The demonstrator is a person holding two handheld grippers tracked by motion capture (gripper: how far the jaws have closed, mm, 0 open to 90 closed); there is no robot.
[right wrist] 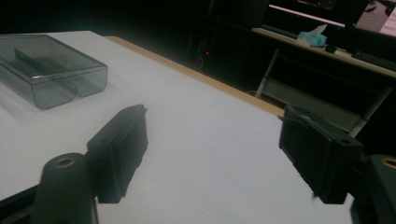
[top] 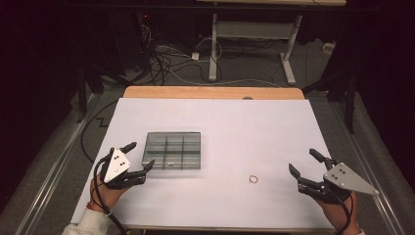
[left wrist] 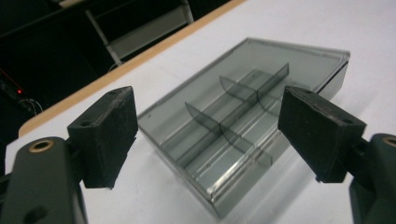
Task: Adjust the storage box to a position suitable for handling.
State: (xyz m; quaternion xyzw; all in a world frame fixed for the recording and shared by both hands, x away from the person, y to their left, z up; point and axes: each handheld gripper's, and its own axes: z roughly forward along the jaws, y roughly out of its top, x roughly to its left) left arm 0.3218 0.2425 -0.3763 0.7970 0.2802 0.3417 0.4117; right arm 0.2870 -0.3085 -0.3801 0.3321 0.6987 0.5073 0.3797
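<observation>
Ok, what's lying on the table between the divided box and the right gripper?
A small ring, alone on the white table, seen in the high view between the box and right gripper.

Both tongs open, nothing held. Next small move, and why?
Probably bring the right tongs left and down toward the small ring: it lies loose on the white table, apart from the closed compartment box. The left tongs sit open at the box's near-left corner, placed to steady or open it.
</observation>
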